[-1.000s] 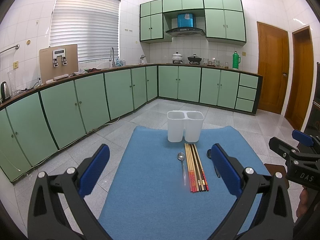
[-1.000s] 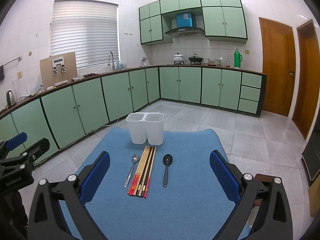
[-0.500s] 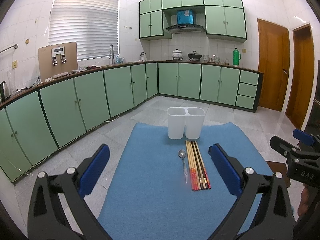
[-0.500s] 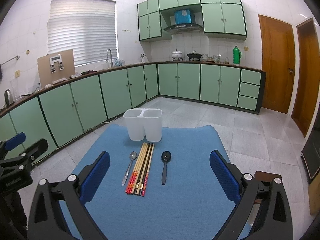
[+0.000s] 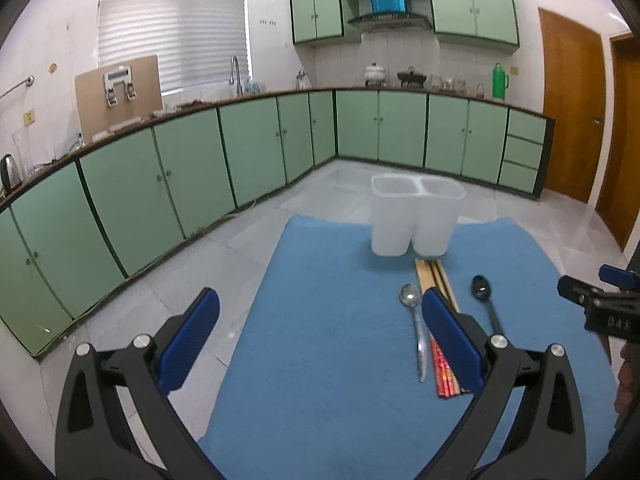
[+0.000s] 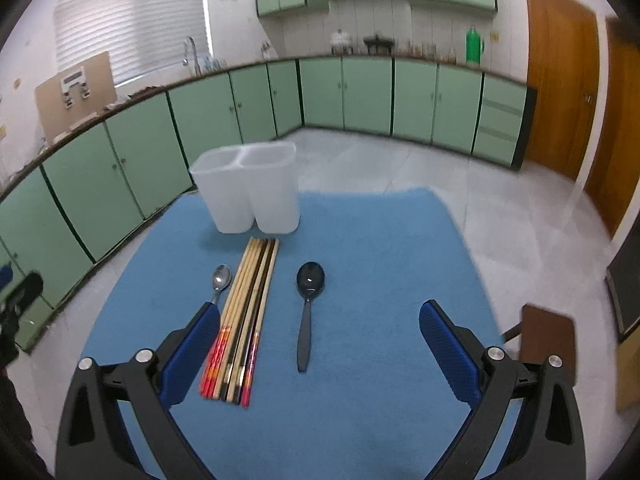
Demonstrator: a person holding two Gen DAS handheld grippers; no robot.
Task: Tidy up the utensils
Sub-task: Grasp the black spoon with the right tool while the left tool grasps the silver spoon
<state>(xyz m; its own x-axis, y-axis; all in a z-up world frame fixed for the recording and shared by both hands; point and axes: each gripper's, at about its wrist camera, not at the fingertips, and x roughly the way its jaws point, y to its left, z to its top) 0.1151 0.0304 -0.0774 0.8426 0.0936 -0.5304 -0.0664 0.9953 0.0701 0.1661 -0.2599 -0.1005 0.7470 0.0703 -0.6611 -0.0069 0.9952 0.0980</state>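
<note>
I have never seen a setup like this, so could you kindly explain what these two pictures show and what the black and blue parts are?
A person holds one pair of tongs in each hand, with a fisheye camera looking forward along each. One picture comes from the left tongs, the other from the right tongs. Both are open and hold nothing. On the blue mat lie a metal spoon, a bundle of chopsticks and a black spoon, in front of a white two-compartment holder, which looks empty.
</note>
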